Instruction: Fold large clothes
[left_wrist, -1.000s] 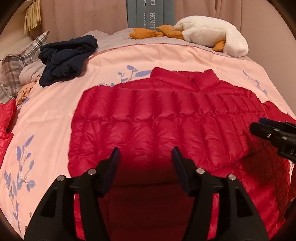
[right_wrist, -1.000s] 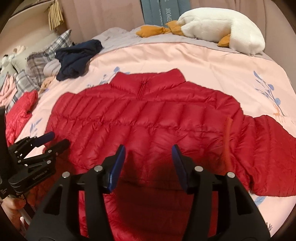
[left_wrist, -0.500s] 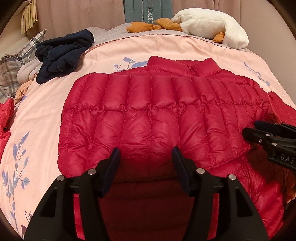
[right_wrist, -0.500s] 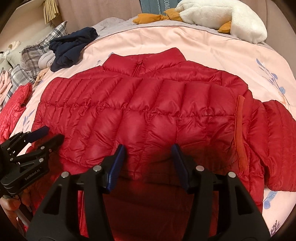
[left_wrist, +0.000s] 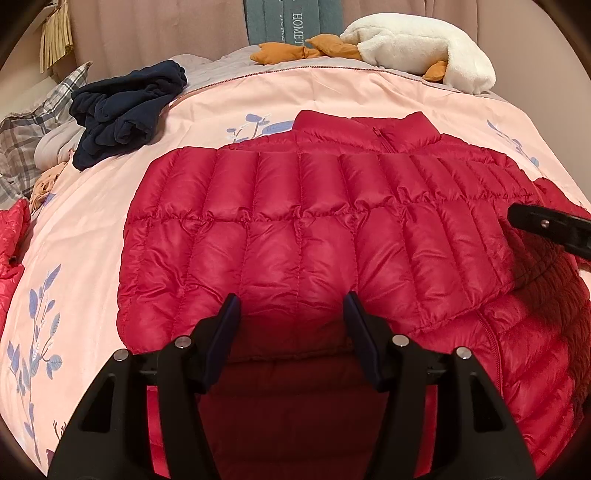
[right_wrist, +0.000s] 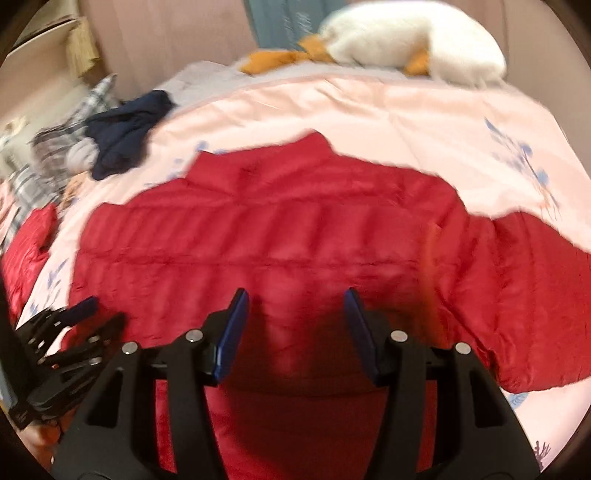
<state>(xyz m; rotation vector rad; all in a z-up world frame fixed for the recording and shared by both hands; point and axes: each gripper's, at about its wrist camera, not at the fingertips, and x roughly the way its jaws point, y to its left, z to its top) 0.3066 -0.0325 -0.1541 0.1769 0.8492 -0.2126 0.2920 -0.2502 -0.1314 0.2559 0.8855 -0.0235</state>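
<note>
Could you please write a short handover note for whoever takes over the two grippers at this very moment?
Left gripper: open, holding nothing, over the near hem of the red down jacket.
Right gripper: open, empty, also over the jacket; its view is blurred.
Jacket: lies flat on the pink duvet, collar towards the headboard. One side panel is already folded over the body; on the right, a sleeve is spread out on the duvet.
Left to do: fold that sleeve in, then fold the body.
Nearby: dark navy garment at far left, white plush goose by the headboard.
</note>
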